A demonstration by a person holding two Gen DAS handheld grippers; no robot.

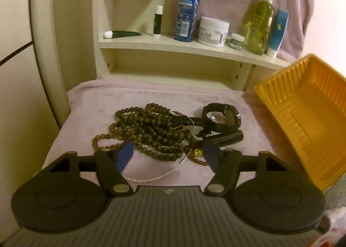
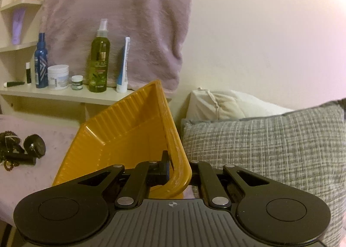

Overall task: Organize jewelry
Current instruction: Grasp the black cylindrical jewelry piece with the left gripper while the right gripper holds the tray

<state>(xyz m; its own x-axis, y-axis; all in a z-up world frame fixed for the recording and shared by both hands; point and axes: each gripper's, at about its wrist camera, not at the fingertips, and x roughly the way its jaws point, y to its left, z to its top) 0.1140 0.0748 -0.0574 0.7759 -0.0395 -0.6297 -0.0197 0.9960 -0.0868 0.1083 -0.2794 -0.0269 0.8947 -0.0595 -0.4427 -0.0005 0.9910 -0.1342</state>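
Note:
A tangle of dark green bead necklaces lies on the lilac cloth, with a black bangle and a black cylinder at its right. A pearl strand and amber beads trail toward me. My left gripper stands open, its blue pads on either side of the pile's near edge without pressing on it. An orange plastic tray hangs tilted at the right. In the right wrist view my right gripper is shut on the rim of the orange tray.
A cream shelf behind the cloth carries a blue bottle, a white jar, a green spray bottle and tubes. A grey woven cushion and a white pillow lie right of the tray.

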